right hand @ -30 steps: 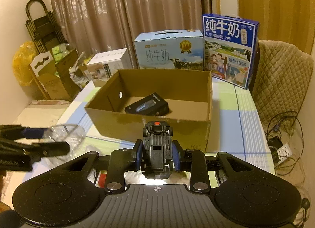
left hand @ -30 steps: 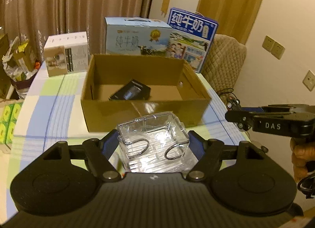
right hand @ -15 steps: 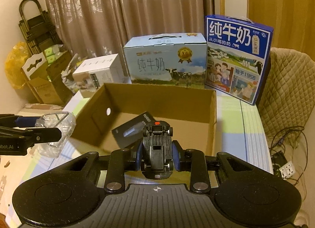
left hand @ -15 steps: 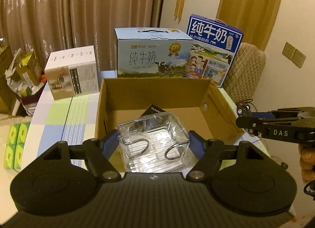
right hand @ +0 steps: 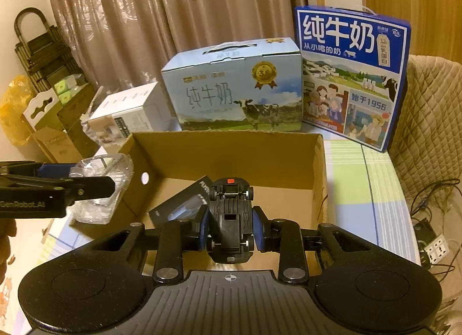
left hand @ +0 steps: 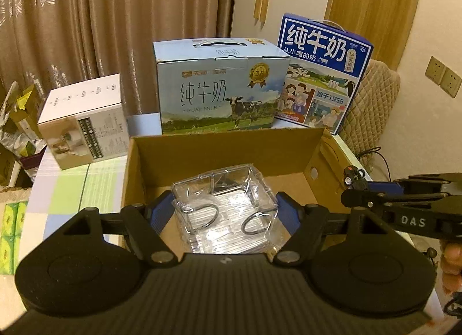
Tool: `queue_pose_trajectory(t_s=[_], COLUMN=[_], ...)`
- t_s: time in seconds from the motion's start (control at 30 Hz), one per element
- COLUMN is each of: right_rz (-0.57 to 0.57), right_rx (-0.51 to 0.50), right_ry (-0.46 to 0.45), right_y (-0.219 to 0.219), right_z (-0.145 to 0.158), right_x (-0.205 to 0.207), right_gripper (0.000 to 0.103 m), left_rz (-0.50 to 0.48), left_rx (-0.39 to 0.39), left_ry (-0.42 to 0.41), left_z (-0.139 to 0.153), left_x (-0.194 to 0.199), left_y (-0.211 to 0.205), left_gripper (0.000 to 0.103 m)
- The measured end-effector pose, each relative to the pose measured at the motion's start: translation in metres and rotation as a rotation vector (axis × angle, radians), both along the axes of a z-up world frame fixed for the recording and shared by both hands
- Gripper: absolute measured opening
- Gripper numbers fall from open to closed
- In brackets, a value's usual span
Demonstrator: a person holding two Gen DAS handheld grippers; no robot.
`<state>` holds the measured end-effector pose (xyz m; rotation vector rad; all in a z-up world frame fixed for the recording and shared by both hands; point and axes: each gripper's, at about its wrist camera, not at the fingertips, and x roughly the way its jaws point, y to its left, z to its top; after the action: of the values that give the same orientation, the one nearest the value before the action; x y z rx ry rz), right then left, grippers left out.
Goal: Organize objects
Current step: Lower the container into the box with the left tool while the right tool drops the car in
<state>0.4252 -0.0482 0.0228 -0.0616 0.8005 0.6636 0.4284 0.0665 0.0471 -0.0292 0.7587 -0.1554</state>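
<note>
The left gripper is clamping a clear plastic container between its blue pads, holding it in the air over the near left part of an open cardboard box on a checked tablecloth. The right gripper is squeezing a black toy car on both sides, nose up, above the same box, where a black packet is lying on the floor. Two milk cartons and a white box are standing behind the cardboard box.
</note>
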Motion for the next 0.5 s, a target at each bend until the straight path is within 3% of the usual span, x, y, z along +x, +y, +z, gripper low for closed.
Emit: queue_pose_trajectory(t_s=[0.1,0.5], right_rz=[-0.003,-0.002], right_rx=[-0.002,-0.015], right_ry=[0.008,0.017], right_y=[0.0,-0.004], right_z=[-0.004,-0.012], right_x=[0.007,0.009], right_gripper=[0.028,0.028], left_rz=[0.023,0.022], left_rx=[0.012,0.013], left_ry=[-0.003,0.027], left_z=[-0.008,-0.017], left_x=[0.012,0.004], left_y=[0.0,0.004], left_gripper=[0.08,0.08])
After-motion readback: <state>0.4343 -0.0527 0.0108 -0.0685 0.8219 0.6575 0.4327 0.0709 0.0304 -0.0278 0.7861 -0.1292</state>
